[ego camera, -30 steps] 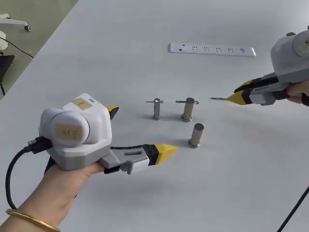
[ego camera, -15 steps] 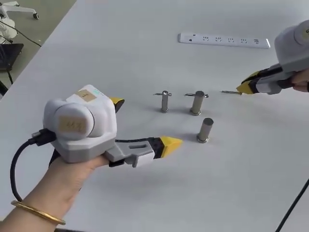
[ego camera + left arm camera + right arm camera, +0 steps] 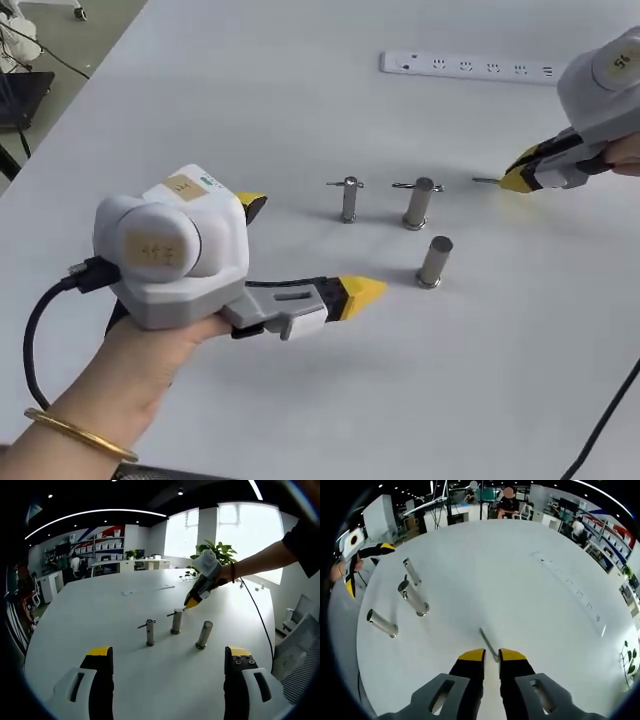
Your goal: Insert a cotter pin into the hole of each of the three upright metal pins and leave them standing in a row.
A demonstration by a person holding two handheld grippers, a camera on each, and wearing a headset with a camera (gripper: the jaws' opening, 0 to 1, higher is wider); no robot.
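Note:
Three upright metal pins stand on the white table. The left pin (image 3: 349, 200) and the middle pin (image 3: 417, 205) each carry a cotter pin through the top. The third pin (image 3: 434, 262) stands nearer, out of line, with a bare top. My right gripper (image 3: 520, 181) hovers right of the middle pin, shut on a cotter pin (image 3: 485, 181) that points at it; that cotter pin (image 3: 487, 642) sticks out between the jaws. My left gripper (image 3: 305, 250) is open, left of the pins, with nothing in it. From the left gripper (image 3: 169, 652) the three pins (image 3: 176, 621) stand ahead.
A white power strip (image 3: 465, 67) lies at the back of the table (image 3: 250, 90). A black cable (image 3: 600, 430) runs off the right front. The table's left edge drops to the floor. A person sits far off in the room.
The head camera has shifted, so the pins sit a little further right and higher in the picture. Both grippers keep nearly the same places relative to the pins.

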